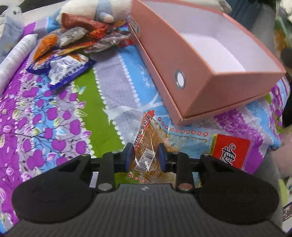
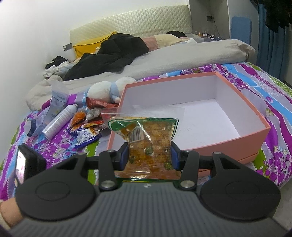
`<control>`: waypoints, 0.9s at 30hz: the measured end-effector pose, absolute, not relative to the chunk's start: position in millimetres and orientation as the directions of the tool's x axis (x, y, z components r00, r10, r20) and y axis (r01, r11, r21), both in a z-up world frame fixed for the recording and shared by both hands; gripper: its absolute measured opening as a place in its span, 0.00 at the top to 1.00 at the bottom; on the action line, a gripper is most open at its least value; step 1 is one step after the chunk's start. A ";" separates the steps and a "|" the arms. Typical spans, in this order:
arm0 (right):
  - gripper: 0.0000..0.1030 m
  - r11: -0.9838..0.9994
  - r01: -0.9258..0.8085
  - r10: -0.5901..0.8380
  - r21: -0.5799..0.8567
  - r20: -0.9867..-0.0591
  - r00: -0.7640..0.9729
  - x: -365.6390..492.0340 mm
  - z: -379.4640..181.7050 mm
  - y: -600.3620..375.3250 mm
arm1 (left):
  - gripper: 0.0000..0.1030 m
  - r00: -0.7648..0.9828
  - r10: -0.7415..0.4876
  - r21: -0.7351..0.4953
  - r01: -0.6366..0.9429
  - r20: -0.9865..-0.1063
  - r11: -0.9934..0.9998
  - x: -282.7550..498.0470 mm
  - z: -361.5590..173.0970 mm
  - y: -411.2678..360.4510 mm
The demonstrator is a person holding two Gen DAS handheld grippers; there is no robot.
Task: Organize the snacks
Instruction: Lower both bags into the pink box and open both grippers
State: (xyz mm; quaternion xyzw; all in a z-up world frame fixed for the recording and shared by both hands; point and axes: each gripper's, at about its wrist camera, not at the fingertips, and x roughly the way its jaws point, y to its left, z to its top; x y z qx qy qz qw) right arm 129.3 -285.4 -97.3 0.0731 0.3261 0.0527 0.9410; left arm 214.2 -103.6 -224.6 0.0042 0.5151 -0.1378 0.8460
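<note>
Left wrist view: left gripper (image 1: 145, 156) clamped on a clear snack packet (image 1: 146, 145) with a red printed strip and a barcode label, blue pads pressing its two sides; whether packet is lifted or resting on the quilt cannot be told. Directly behind packet, a larger flat pack (image 1: 189, 140) with a red label (image 1: 230, 150) lying on the quilt (image 1: 54, 113), purple, blue and green patchwork. Pink box (image 1: 182, 60), open, white inside, empty, seated in its lid, up and right of gripper. Snack pile (image 1: 80, 38) at upper left, well apart from box front, touching a plush toy (image 1: 94, 9); blue wrapper (image 1: 63, 67) at pile's near edge; white bottle (image 1: 16, 54) at far left. Right wrist view: right gripper (image 2: 150, 156) closed on a green-edged packet (image 2: 146, 136) of orange-brown contents, held upright in front of box (image 2: 209, 136), pads on both sides. Box interior (image 2: 200, 116) bare. Snack pile (image 2: 87, 118) left of box, beside plush toy (image 2: 111, 89) and bottle (image 2: 60, 120). Grey duvet (image 2: 182, 58), black clothing (image 2: 113, 54) and yellow pillow (image 2: 91, 43) behind, against a quilted headboard (image 2: 131, 21). Bit of hand (image 2: 9, 211) at lower left corner.
</note>
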 end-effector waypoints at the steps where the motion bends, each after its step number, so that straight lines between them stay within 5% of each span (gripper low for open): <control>1: 0.53 0.984 -0.054 0.148 0.170 -0.605 0.782 129.0 -96.4 -284.4 | 0.68 0.440 -0.233 -0.143 0.228 -0.867 0.963 212.9 -219.0 -101.0; 19: 0.53 0.989 -0.064 0.126 0.132 -0.536 0.835 161.3 -55.4 -290.3 | 0.68 0.697 -0.273 -0.220 0.167 -0.664 0.961 243.8 -46.7 -66.7; 27: 0.53 0.994 0.012 0.055 0.113 -0.569 0.821 205.0 -51.3 -323.1 | 0.68 0.679 -0.332 -0.237 0.232 -0.655 0.943 296.5 -32.5 -124.7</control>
